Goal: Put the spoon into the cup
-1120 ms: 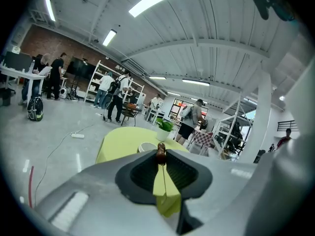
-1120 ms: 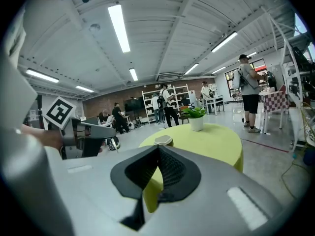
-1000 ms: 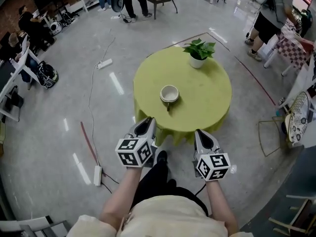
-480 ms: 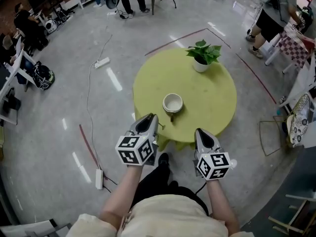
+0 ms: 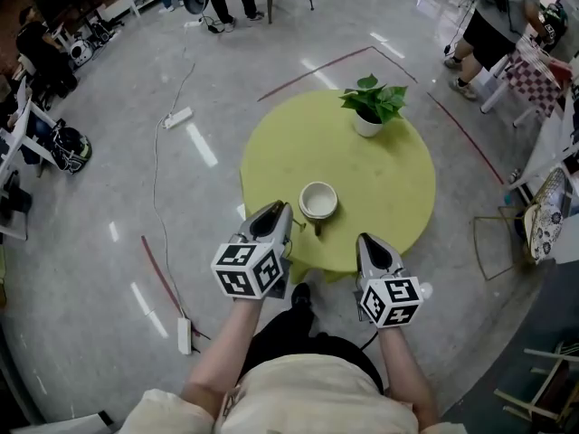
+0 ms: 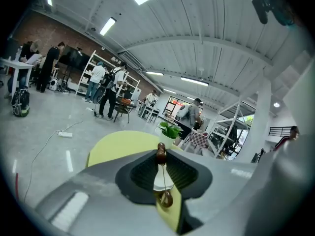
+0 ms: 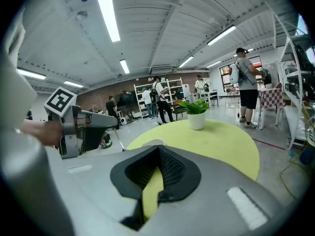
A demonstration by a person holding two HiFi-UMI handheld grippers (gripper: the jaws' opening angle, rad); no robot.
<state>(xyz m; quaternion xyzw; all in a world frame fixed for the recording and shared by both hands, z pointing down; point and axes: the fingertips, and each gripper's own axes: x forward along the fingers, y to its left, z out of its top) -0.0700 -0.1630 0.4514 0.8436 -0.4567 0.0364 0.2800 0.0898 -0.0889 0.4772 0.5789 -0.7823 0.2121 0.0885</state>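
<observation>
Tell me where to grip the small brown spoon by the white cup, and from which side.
Take the small brown spoon by its thin shaft, jaws across it, coming from the person's side. It sits at the near side of the white cup, pointing roughly toward the person, so the cup likely blocks the far side.

The right gripper (image 7: 158, 151) has its jaws meeting at the tips, empty, with a slim slit behind them showing the yellow-green table (image 7: 221, 141). A white cup (image 7: 152, 142) peeks just past the tips near the table's left edge, and a potted plant (image 7: 196, 113) stands toward the far edge. The left gripper (image 7: 112, 122) hovers left of the table.
</observation>
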